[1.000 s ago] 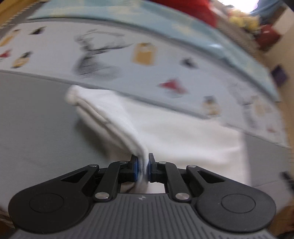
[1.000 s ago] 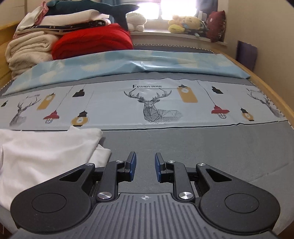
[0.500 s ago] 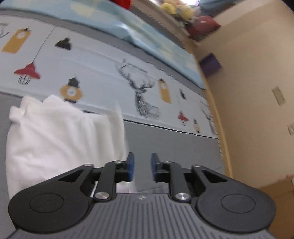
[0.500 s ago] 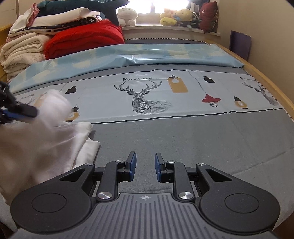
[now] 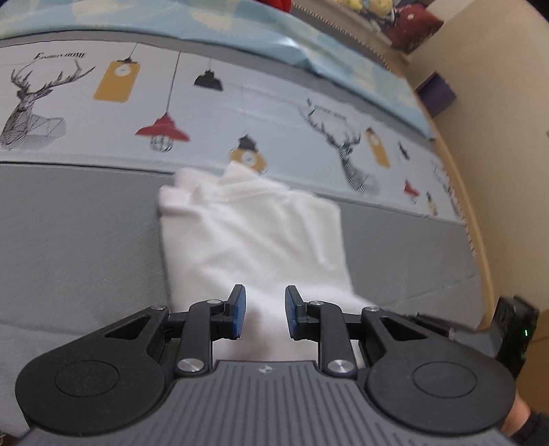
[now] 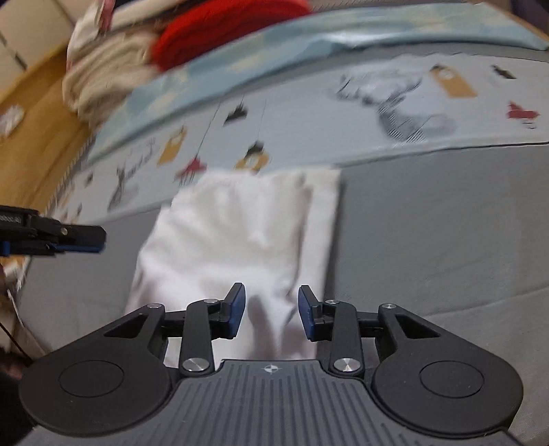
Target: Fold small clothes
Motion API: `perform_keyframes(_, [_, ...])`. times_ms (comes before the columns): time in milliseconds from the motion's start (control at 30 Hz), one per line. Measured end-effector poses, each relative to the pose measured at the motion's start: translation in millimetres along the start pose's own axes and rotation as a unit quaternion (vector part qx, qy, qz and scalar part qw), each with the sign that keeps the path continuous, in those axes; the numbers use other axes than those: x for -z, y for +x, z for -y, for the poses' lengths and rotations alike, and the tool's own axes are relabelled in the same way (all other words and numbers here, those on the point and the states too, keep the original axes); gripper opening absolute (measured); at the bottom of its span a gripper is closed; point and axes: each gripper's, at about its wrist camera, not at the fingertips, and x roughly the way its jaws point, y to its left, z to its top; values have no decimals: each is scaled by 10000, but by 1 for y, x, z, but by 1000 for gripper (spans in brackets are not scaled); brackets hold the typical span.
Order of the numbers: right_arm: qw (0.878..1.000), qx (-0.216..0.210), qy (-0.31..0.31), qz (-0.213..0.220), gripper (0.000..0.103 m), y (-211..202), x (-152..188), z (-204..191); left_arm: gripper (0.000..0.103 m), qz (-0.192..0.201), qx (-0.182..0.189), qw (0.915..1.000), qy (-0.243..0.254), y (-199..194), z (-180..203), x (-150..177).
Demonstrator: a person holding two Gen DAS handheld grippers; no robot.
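Observation:
A white garment (image 5: 254,236) lies folded into a long strip on the grey bed sheet (image 5: 75,233). It also shows in the right wrist view (image 6: 233,240). My left gripper (image 5: 263,314) is open and empty, hovering over the near end of the garment. My right gripper (image 6: 271,314) is open and empty, also over the garment's near end. The left gripper shows from the side at the left edge of the right wrist view (image 6: 79,238).
A printed band with deer and lamps (image 5: 171,103) crosses the bed behind the garment. A light blue cover (image 6: 308,44) lies beyond it, with a red blanket (image 6: 219,31) and stacked cream bedding (image 6: 103,75). The wooden bed edge (image 5: 477,212) runs along the right.
My left gripper let go of the garment, opened and swung back over its near end. My right gripper turned left over the garment. The garment now lies folded narrower.

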Motion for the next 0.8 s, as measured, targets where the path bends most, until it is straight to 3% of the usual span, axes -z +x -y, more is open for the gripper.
perform_keyframes(100, [9992,297,-28,-273,31,9,4,-4,26,-204,-125,9996,174,6,-3,7])
perform_keyframes(133, [9993,254,23,-264,13,6,5,-1,26,-262,-168,9992,248,8,-2,10])
perform_keyframes(167, [9996,153,77,-222,9,1,4,0,26,-315,-210,9987,342,12,0,12])
perform_keyframes(333, [9978,-440,159,478,6,-46,3,7,26,-456,-161,9969,615,28,12,21])
perform_keyframes(433, [9964,-690,179,451,6,-63,8,15,26,-600,-20,9955,730,45,14,31])
perform_keyframes(467, [9976,-601,152,293,6,-62,11,18,26,-760,-71,9940,782,55,14,35])
perform_keyframes(533, [9997,-16,2,-256,6,-45,18,21,26,-1124,-396,9871,1071,76,17,47])
perform_keyframes(633, [9936,505,-270,-973,9,-19,29,22,26,-1437,-563,9757,1556,93,24,58])
perform_keyframes(733, [9940,691,-368,-767,14,-19,22,19,26,-1450,-515,9729,1727,90,23,57])
perform_keyframes(800, [9980,602,-123,-166,19,-31,13,23,26,-1269,-372,9780,1615,79,19,49])
